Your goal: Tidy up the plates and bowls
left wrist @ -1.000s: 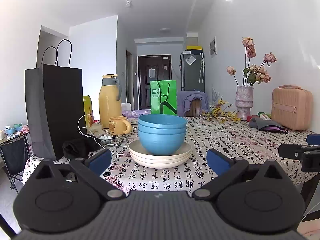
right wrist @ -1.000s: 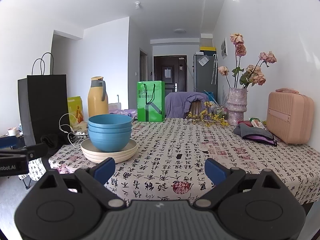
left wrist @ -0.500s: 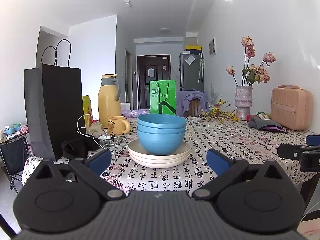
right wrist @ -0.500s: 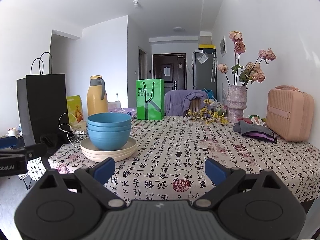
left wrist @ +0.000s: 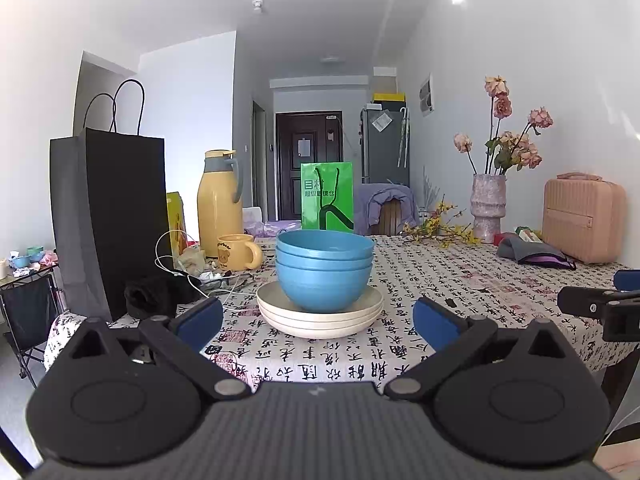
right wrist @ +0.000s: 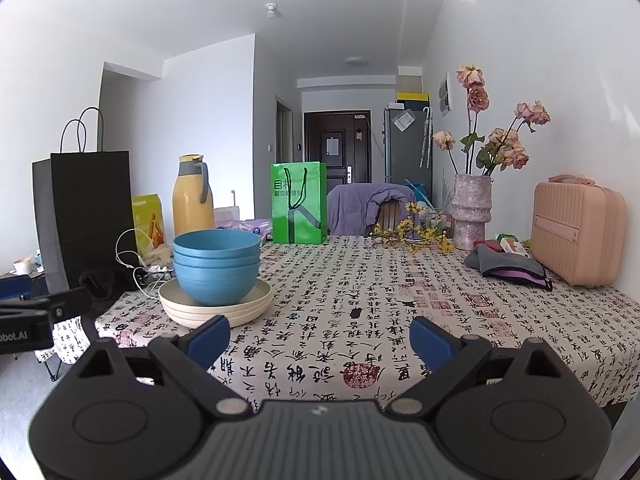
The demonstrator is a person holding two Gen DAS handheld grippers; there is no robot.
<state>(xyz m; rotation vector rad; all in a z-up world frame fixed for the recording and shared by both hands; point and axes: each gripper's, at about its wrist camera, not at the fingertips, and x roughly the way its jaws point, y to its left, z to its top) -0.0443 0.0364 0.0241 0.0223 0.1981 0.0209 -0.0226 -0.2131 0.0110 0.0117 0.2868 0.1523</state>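
Observation:
Three nested blue bowls (left wrist: pixel 324 270) (right wrist: pixel 217 266) stand upright on a stack of cream plates (left wrist: pixel 320 316) (right wrist: pixel 216 308) on the patterned tablecloth (right wrist: pixel 360 304). My left gripper (left wrist: pixel 318 322) is open just short of the table's near edge, with the stack straight ahead between its blue pads and nothing held. My right gripper (right wrist: pixel 319 338) is open over the near edge, to the right of the stack, which shows at its left. Each gripper shows at the edge of the other's view.
A black paper bag (left wrist: pixel 108 220), black cloth, white cables, yellow mug (left wrist: pixel 238 252) and yellow thermos (left wrist: pixel 220 200) crowd the left side. A green bag (right wrist: pixel 299 208), vase of flowers (right wrist: pixel 472 210), grey pouch (right wrist: pixel 508 266) and pink case (right wrist: pixel 576 232) stand behind and right.
Both grippers have edged slightly nearer to the table; the stack looks a little larger. Bowls and plates have not moved, and both stay open.

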